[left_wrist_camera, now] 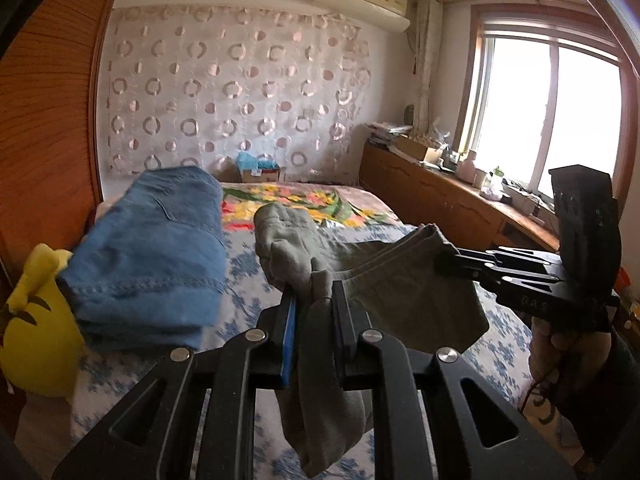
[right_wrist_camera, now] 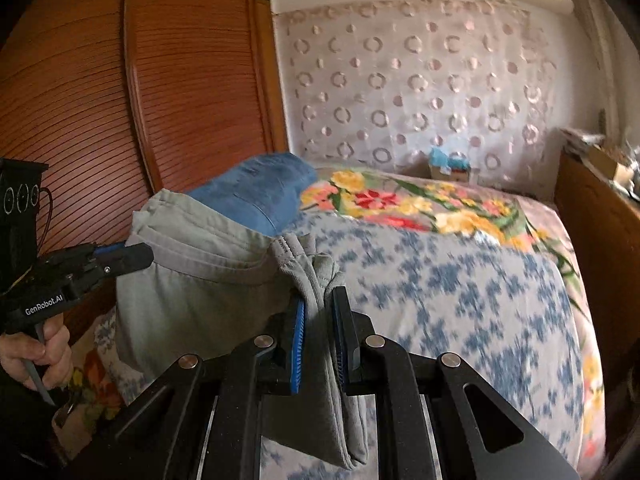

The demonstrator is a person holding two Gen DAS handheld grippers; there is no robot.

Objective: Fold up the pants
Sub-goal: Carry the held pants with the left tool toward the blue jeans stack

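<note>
Grey-green pants point(left_wrist_camera: 400, 280) hang stretched between my two grippers above the bed. In the left wrist view my left gripper point(left_wrist_camera: 312, 300) is shut on one bunched end, and the cloth droops below its fingers. My right gripper point(left_wrist_camera: 448, 262) pinches the other end at the right, a hand holding its grip. In the right wrist view my right gripper point(right_wrist_camera: 320, 300) is shut on a folded edge of the pants point(right_wrist_camera: 200, 280). There my left gripper point(right_wrist_camera: 136, 254) clamps the far corner at the left, also held by a hand.
Folded blue jeans point(left_wrist_camera: 152, 260) lie on the bed's left side beside a yellow plush toy point(left_wrist_camera: 36, 320). The bed point(right_wrist_camera: 440, 300) has a blue-flowered sheet and a bright floral blanket point(right_wrist_camera: 420, 204). A wooden wardrobe point(right_wrist_camera: 120, 100) stands left, a cluttered low cabinet point(left_wrist_camera: 440, 196) right.
</note>
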